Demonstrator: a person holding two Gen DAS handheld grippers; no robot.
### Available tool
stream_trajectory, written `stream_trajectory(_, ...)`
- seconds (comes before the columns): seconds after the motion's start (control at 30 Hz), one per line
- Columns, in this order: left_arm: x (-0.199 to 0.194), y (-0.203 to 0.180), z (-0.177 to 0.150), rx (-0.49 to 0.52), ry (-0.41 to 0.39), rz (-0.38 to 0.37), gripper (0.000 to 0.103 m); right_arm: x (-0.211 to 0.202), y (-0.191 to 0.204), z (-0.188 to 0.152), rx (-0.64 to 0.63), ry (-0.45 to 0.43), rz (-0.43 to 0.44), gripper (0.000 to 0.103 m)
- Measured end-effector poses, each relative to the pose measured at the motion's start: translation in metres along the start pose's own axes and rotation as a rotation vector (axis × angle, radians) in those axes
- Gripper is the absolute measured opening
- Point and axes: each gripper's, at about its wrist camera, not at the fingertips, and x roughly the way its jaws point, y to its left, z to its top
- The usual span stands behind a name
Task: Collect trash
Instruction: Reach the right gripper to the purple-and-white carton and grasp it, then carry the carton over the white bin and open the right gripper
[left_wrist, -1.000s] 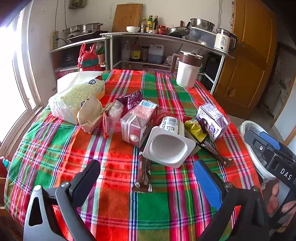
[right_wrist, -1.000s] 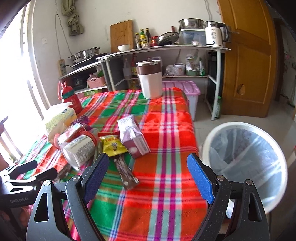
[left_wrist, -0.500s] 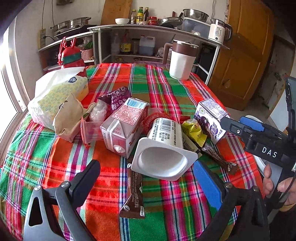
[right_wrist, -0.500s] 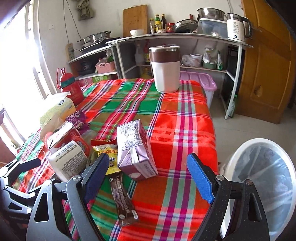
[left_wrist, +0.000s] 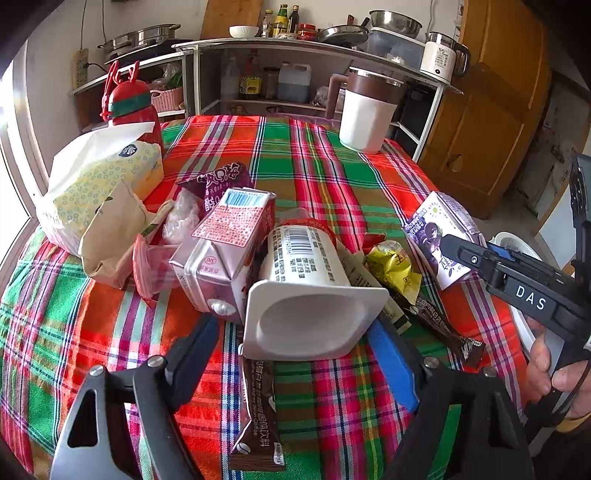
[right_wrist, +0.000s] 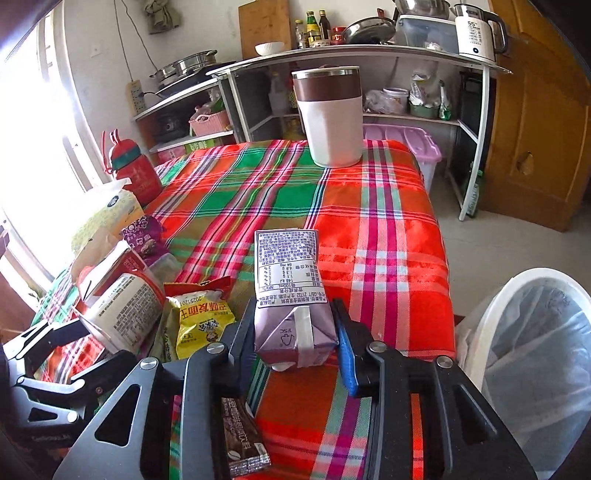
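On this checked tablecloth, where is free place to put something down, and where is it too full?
Bare cloth lies between the white jug with brown band and the purple milk carton, and along the edge by the white lined bin. Crowded: the window side, around the white plastic cup and pink carton.

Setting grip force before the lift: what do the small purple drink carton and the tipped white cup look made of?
Small purple drink carton: coated paperboard, likely; folded, taped end seams, slight sheen. Tipped white cup: thin moulded plastic, likely; smooth matte inside, flared rim, printed label.
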Motion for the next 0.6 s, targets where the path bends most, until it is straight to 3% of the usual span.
stream_trajectory(0.2,0.000,0.000,0.001,-0.004,0.002,-0.005,0.071,-0.003,-0.004,-0.001,0.024,-0.012,0.007,0.038)
stream_trajectory(0.6,-0.016,0.005,0.000,-0.031,-0.052,-0.008,0.069,-0.018,-0.002,-0.006,0.022,-0.059,0.006,0.038)
